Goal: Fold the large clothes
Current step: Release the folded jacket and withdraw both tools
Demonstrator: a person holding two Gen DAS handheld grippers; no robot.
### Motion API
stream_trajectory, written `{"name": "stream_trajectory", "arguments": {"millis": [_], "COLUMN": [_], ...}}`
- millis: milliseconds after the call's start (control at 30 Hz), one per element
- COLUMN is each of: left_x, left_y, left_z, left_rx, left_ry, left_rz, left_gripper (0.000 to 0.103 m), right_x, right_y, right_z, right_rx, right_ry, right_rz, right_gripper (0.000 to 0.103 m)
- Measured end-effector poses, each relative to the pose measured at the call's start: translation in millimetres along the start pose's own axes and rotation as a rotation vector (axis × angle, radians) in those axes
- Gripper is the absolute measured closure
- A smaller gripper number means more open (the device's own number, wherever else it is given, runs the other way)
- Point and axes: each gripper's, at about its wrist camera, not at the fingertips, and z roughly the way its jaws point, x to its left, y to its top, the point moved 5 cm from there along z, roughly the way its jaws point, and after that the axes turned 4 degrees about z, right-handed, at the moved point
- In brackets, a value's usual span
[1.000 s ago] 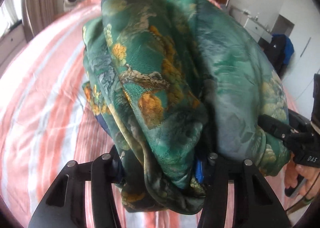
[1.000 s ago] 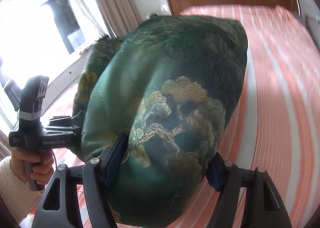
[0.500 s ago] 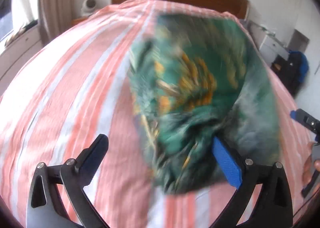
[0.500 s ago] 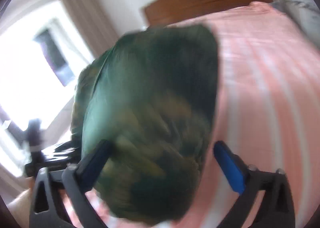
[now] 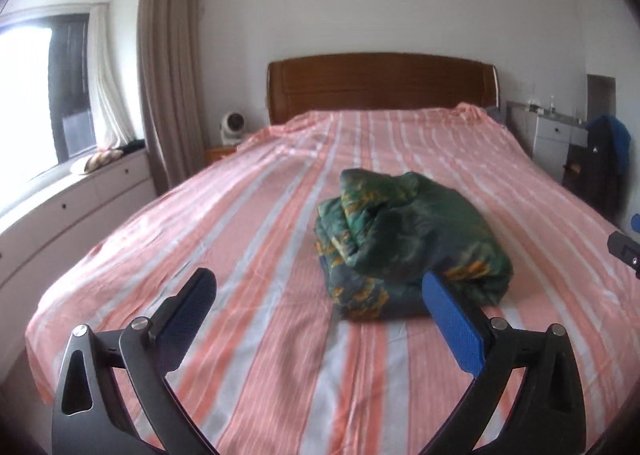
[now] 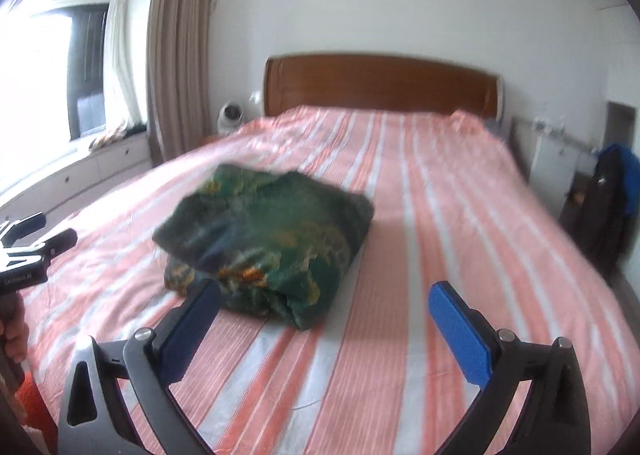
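Daylight from window [image 5: 36,95] at left, blown out to white glare. Room evenly bright, soft shadow under green bundle [image 6: 264,239]. Strong fisheye curvature, dark vignette at corners. Left wrist view fairly sharp; right wrist view smeared by motion blur, bundle and striped bedspread [image 6: 420,255] soft.

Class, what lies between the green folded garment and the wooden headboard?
Only bare striped bedsheet between the garment and headboard; the left wrist view shows it best.

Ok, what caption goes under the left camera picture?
Folded green garment lying on the striped bed, left gripper open in front.
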Motion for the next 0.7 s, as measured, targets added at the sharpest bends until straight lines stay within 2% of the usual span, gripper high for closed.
{"name": "stream_trajectory", "arguments": {"millis": [67,200,267,367,433,500,567,700], "left_x": [-6.3,-25.7,-29.2,-36.3,-38.2,-40.5,-43.9,-46.9], "left_y": [1.6,1.4,-3.6,-16.1,-22.9,-25.8,-28.3,-30.5], "left_z": [-14.1,-45.0,-56.4,-55.4,-53.8,-57.1,-60.6,-66.6], "left_rx": [-0.008,-0.009,-0.005,0.048,0.08,0.101,0.111,0.127], "left_ry": [-0.004,-0.01,-0.02,-0.051,-0.047,-0.007,0.026,-0.011], "left_rz": [0.011,0.033,0.044,0.029,0.007,0.012,0.032,0.024], "left_gripper": [0.0,0.0,0.0,0.0,0.0,0.0,0.0,0.0], "right_x": [-9.4,-17.6,-21.0,-25.9,-22.5,-18.7,-16.5,-9.7], "right_y": [5.2,3.4,2.4,2.0,-1.4,-11.2,-20.6,-32.8], "right_z": [-12.4,-34.8,-58.0,-83.5,-82.3,-76.3,-76.9,-85.7], "right_rx": [-0.015,0.04,-0.011,-0.079,-0.031,0.032,0.053,0.075], "right_ry": [-0.024,-0.019,-0.031,-0.027,-0.03,-0.052,-0.046,-0.004], "right_rz": [0.029,0.107,0.137,0.179,0.149,0.101,0.091,0.107], "right_gripper": [0.0,0.0,0.0,0.0,0.0,0.0,0.0,0.0]}}
